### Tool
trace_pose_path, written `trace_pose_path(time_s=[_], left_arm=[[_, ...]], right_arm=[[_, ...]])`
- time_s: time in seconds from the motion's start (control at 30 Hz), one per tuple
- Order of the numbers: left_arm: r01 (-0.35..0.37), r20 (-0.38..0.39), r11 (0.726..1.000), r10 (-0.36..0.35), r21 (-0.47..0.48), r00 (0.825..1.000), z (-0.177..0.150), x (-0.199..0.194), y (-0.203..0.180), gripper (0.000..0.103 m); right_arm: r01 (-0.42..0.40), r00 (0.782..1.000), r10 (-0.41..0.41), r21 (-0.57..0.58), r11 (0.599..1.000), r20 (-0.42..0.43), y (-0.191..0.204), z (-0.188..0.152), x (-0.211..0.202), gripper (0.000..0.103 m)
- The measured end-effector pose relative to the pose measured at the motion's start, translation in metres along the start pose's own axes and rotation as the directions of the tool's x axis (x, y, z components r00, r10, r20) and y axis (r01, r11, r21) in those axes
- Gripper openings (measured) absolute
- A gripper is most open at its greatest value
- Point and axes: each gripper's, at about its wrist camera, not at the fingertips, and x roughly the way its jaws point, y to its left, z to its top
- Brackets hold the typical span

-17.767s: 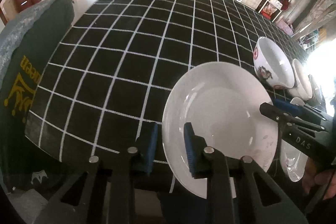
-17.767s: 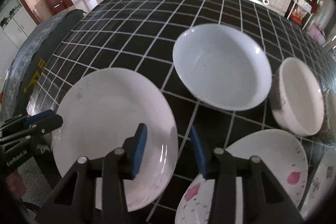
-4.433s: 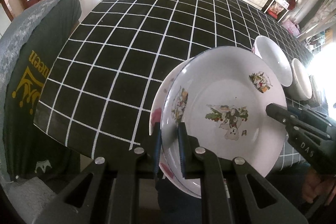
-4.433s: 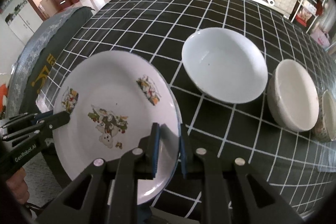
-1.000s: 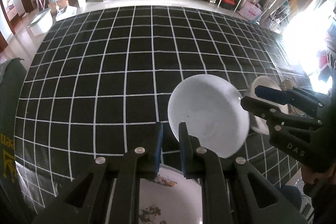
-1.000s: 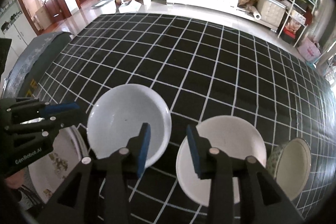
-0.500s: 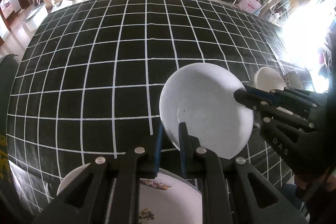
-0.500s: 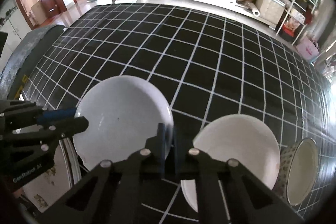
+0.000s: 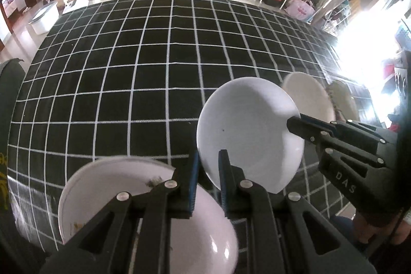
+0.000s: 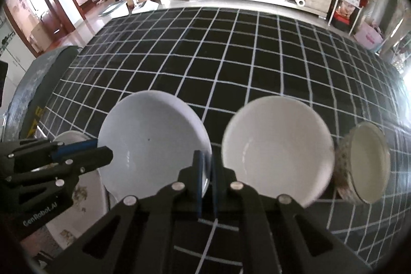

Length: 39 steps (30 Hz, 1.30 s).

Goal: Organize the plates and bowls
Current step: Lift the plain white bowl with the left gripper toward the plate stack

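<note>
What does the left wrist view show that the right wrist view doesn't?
Left wrist only: the near rim of the white bowl between the left gripper pads, and most of the plate stack.
Right wrist only: the patterned bowl clearly, beside the cream bowl, and the right gripper clamped on the white bowl's rim.
Both: the white bowl gripped from two sides over the checked tablecloth.

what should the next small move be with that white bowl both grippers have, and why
Probably lift the white bowl a little and carry it toward the cream bowl to nest it. The left gripper and right gripper each have their jaws shut on opposite rims, the plates are already stacked, and the bowls are still separate.
</note>
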Motion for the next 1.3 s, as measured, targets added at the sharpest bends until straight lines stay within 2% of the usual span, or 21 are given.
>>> trace_pose_path(time_s=[0.27,0.43,0.87,1.3], left_arm=[[0.027,0.025,1.0,-0.027,0.008,0.999,-0.021,-0.032,-0.03,0.013],[0.044,0.01,0.999,-0.044,0.007,0.999,-0.039,-0.036,-0.043,0.013],[0.014,-0.06,1.0,-0.012,0.024,0.998,-0.084,-0.006,-0.06,0.013],[0.026,-0.078,1.0,-0.025,0.01,0.997,-0.077,0.01,-0.058,0.013]], right_arm=[[0.014,0.999,-0.015,0.025,1.0,0.038,0.0,-0.017,-0.048,0.009],[0.0,1.0,-0.002,0.072,0.997,0.019,-0.01,-0.039,-0.059,0.009],[-0.001,0.998,0.011,0.151,0.988,-0.061,-0.019,-0.092,-0.044,0.009],[-0.001,0.997,0.014,0.169,0.986,-0.079,-0.023,-0.098,-0.029,0.009]])
